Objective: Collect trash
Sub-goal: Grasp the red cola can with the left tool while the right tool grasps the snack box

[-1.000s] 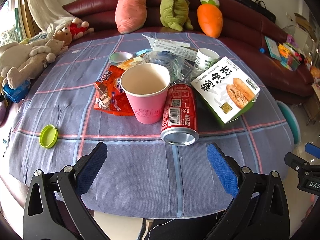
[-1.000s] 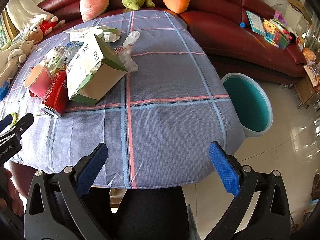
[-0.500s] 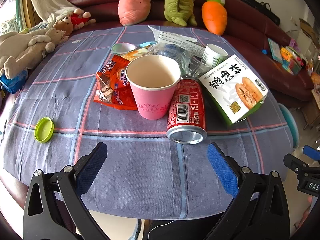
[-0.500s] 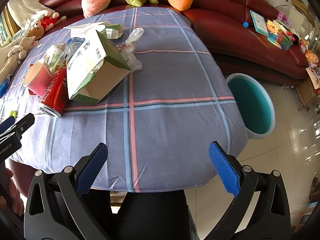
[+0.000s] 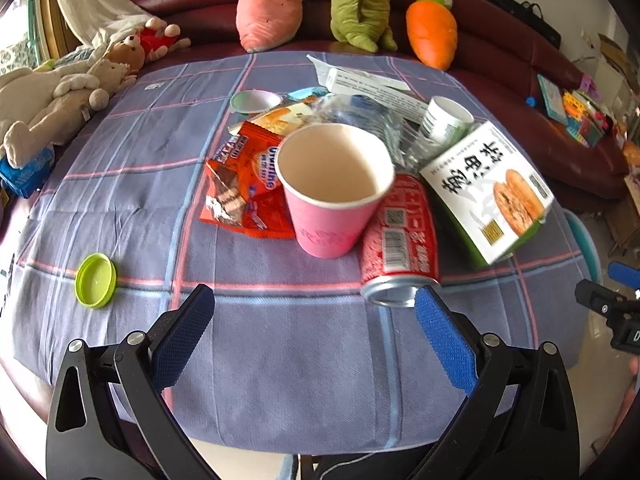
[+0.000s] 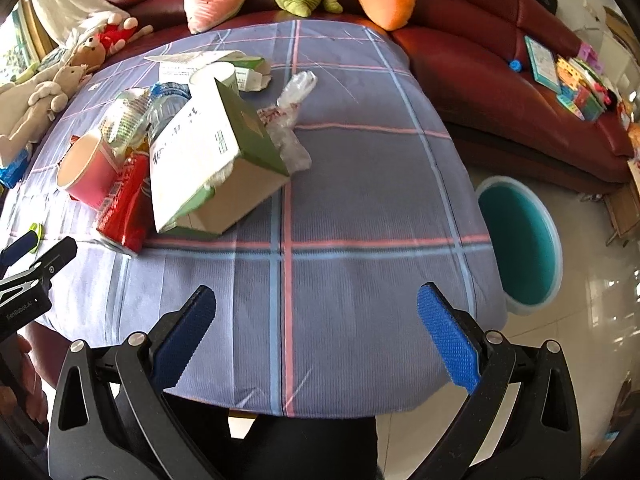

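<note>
**Ana:** Left wrist view first: the left hand-held gripper (image 5: 314,304) sits at the bottom of the frame, jaws spread wide, nothing between the blue pads (image 5: 182,332). Where's the trash?

**Ben:** Right ahead, centre of the frame. A red can (image 5: 398,240) lies on its side on the tabletop (image 5: 280,360), its open end just above the right pad. Touching its left side stands a pink paper cup (image 5: 334,192), upright and empty inside.

**Ana:** And around those?

**Ben:** An orange snack wrapper (image 5: 248,184) lies flat left of the cup. A white-and-green food box (image 5: 488,188) leans tilted on the can's right. Behind the cup, crumpled clear plastic (image 5: 360,112) and a small white cup (image 5: 444,120). Well apart at lower left, a green lid (image 5: 96,279) lies alone.

**Ana:** Right wrist view?

**Ben:** The right hand-held gripper (image 6: 316,312) is released too, jaws wide over bare cloth at the bottom of the frame. The pile sits at upper left; the food box (image 6: 208,152) shows its open cardboard end. On the floor at right, beside the tabletop edge, stands a teal bin (image 6: 520,240), its mouth open.

**Ana:** Background?

**Ben:** A dark red sofa (image 5: 500,48) with plush toys along the top of the frame.
</note>
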`<action>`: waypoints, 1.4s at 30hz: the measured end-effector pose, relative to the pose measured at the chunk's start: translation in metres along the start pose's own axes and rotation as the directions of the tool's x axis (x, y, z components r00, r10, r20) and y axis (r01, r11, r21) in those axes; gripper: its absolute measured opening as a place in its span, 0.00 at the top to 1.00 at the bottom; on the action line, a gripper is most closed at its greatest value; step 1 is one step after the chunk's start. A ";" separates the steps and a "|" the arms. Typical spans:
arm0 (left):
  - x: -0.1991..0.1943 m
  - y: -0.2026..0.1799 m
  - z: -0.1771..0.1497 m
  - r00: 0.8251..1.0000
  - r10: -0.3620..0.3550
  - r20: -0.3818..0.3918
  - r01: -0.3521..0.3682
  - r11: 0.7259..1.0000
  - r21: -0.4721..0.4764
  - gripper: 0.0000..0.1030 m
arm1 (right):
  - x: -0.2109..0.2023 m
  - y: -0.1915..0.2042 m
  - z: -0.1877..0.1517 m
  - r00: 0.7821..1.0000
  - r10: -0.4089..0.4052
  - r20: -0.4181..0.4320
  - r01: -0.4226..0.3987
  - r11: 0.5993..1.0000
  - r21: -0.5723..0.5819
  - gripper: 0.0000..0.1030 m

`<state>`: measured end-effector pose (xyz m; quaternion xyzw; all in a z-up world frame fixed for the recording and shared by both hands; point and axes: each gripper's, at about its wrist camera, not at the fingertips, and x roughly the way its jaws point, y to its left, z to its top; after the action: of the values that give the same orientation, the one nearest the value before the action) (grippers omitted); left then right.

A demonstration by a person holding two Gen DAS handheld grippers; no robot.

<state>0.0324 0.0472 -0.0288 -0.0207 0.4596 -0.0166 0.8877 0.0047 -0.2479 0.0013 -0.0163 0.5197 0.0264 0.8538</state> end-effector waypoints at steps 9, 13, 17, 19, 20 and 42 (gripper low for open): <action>0.019 -0.004 0.008 0.989 -0.133 -0.060 0.130 0.990 -0.052 0.16 | 0.008 -0.003 0.049 0.990 0.140 0.001 -0.140 0.990 -0.015 0.06; 0.030 -0.011 0.013 0.986 -0.151 -0.077 0.147 0.988 -0.049 0.16 | 0.019 0.000 0.072 0.980 0.197 -0.022 -0.198 0.980 -0.015 0.06; 0.034 -0.021 0.017 0.985 -0.152 -0.082 0.152 0.988 -0.016 0.16 | 0.037 0.009 0.087 0.969 0.241 -0.061 -0.244 0.969 -0.037 0.06; 0.035 -0.024 0.018 0.980 -0.180 -0.086 0.179 0.984 -0.020 0.16 | 0.049 0.012 0.091 0.961 0.263 -0.089 -0.268 0.963 -0.039 0.06; 0.035 -0.026 0.020 0.980 -0.181 -0.087 0.181 0.983 -0.016 0.16 | 0.055 0.011 0.092 0.958 0.267 -0.103 -0.271 0.962 -0.030 0.06; 0.067 -0.038 0.019 0.984 -0.146 -0.102 0.148 0.989 0.010 0.42 | 0.066 0.017 0.076 0.908 0.416 -0.048 -0.413 0.909 0.060 0.33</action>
<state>0.0864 0.0064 -0.0702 -0.0461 0.5010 -0.0870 0.8598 0.1013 -0.2246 -0.0219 0.1144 0.5371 0.1937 0.8129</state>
